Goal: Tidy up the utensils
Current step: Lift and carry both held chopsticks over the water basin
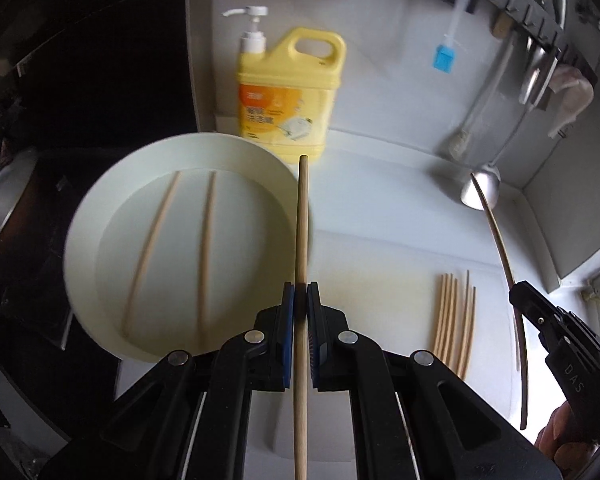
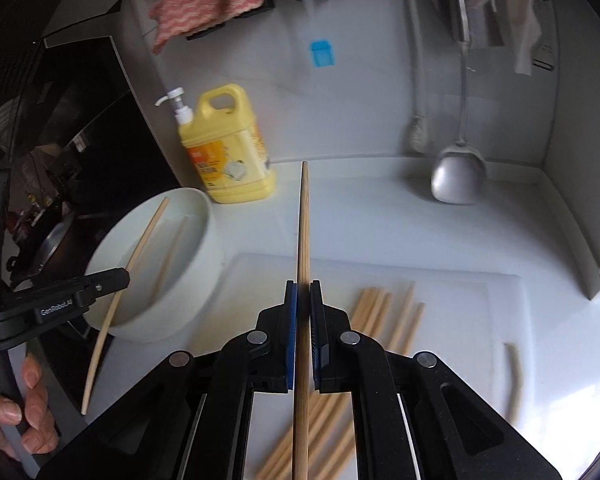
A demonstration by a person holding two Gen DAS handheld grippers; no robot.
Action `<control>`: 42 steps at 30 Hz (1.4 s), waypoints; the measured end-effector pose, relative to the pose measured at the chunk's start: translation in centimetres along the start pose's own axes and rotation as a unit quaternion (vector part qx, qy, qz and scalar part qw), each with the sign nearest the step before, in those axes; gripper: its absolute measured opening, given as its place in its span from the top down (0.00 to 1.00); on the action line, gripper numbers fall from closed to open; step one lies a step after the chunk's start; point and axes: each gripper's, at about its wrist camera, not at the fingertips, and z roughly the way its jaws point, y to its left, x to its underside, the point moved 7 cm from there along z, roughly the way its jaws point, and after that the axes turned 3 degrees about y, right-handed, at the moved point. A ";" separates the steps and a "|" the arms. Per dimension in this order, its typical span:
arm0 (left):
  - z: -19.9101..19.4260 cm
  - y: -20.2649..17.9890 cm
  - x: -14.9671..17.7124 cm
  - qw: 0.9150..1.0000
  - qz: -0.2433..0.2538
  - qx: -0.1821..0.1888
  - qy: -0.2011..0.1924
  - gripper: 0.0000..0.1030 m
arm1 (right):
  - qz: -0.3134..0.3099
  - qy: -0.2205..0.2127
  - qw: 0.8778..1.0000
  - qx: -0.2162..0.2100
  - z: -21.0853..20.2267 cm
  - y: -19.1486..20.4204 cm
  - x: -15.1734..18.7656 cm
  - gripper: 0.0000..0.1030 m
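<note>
My left gripper (image 1: 301, 294) is shut on a wooden chopstick (image 1: 302, 216) that points forward beside the rim of a white bowl (image 1: 100, 208). Two chopsticks (image 1: 208, 248) lie inside that bowl. My right gripper (image 2: 303, 292) is shut on another chopstick (image 2: 303, 224), held above a white cutting board (image 2: 460, 300). A loose bunch of chopsticks (image 2: 384, 312) lies on the board below it. In the right wrist view the left gripper (image 2: 122, 278) shows at the left with its chopstick (image 2: 112, 316) over the bowl (image 2: 196, 280). The right gripper (image 1: 518, 290) appears at the far right of the left wrist view.
A yellow detergent jug (image 1: 288, 92) with a white pump stands behind the bowl against the wall. A metal ladle (image 2: 458, 176), a blue brush (image 2: 322, 54) and cloths (image 2: 204, 4) hang from a rail. A dark stove area with a pan (image 2: 56, 244) lies to the left.
</note>
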 end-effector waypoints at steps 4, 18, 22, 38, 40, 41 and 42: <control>0.3 5.9 -2.4 1.000 -0.001 -0.021 -0.008 0.93 | -0.016 -0.005 1.000 -0.021 3.2 6.4 -2.6 0.94; 6.1 16.1 -5.9 1.000 0.004 0.001 0.018 0.93 | -0.016 0.048 0.998 -0.026 14.8 17.2 -5.0 0.94; 7.7 16.7 -5.9 0.999 0.002 0.015 0.031 0.93 | -0.001 0.071 0.997 -0.019 17.1 17.1 -4.7 0.94; 12.6 16.6 -5.2 0.997 0.020 0.000 0.079 0.93 | 0.023 0.132 0.991 0.005 21.1 16.3 -2.9 0.94; 12.8 16.7 -5.1 0.996 0.019 -0.001 0.084 0.93 | 0.024 0.139 0.990 0.006 21.3 16.1 -2.6 0.94; 12.9 16.7 -5.0 0.996 0.020 -0.002 0.086 0.93 | 0.026 0.141 0.990 0.008 21.4 16.0 -2.5 0.94; 13.1 16.7 -4.9 0.996 0.020 -0.003 0.089 0.93 | 0.027 0.144 0.989 0.009 21.6 15.9 -2.4 0.94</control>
